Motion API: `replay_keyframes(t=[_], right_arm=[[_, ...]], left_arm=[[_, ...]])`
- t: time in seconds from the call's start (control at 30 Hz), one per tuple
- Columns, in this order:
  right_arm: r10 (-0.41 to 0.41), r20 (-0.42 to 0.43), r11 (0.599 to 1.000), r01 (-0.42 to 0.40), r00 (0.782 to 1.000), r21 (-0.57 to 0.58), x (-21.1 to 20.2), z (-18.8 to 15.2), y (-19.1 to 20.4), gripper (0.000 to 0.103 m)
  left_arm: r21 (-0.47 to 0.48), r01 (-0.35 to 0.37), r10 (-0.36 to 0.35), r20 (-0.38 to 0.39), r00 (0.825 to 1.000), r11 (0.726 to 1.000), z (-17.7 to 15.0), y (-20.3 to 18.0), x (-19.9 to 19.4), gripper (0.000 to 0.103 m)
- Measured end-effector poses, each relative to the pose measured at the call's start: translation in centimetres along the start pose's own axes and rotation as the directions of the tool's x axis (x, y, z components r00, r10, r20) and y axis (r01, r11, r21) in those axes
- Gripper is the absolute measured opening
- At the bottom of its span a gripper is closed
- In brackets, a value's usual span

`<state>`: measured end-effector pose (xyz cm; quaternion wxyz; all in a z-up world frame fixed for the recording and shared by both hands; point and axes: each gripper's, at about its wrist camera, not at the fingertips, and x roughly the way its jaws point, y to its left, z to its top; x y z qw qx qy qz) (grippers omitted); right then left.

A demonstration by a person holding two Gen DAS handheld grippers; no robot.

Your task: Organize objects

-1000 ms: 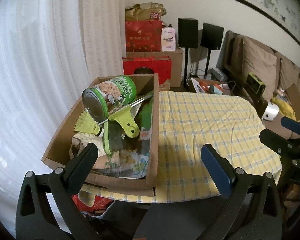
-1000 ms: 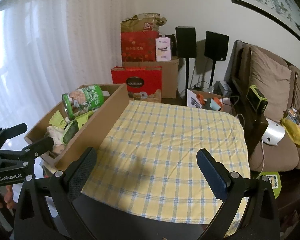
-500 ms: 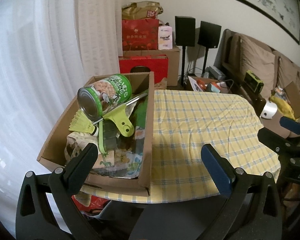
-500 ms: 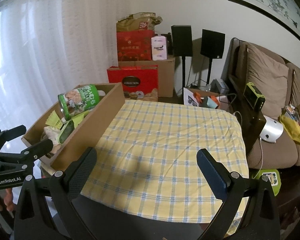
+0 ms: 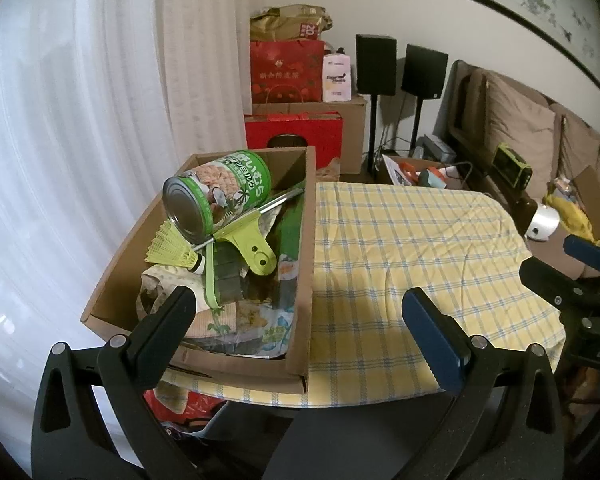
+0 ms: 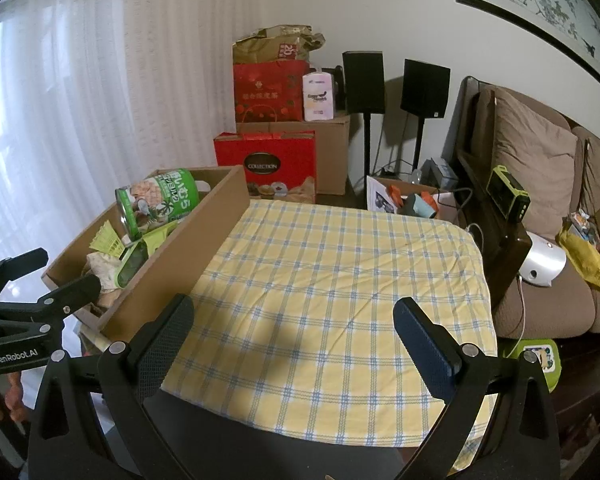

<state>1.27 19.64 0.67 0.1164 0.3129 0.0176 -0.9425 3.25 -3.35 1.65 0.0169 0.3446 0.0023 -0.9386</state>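
light: daylight through curtain (image 5: pixel 80 140), blown out | shadows soft | edges: fisheye-bent, dark corners

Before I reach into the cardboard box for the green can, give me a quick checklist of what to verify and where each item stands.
1. Left gripper open and holding nothing: ok.
2. Right gripper open and holding nothing: ok.
3. Green can reachable on top of the pile: ok, it lies on its side, nothing over it.
4. Can resting stably: not ok, it sits on the green-handled tool, beside the shuttlecock.
5. Cardboard box fully supported: cannot tell, its near end seems to overhang the table.
6. Checked tablecloth free for set-down: ok.
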Motion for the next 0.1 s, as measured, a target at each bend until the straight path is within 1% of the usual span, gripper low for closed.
replay_keyframes(t=[0.1], right_arm=[[0.001, -0.001, 1.000, -0.001, 1.000, 0.001, 0.02, -0.01, 0.02, 0.101]], left_arm=[[-0.002, -0.006, 0.006, -0.003, 1.000, 1.000, 0.09, 0.13, -0.01, 0.103]])
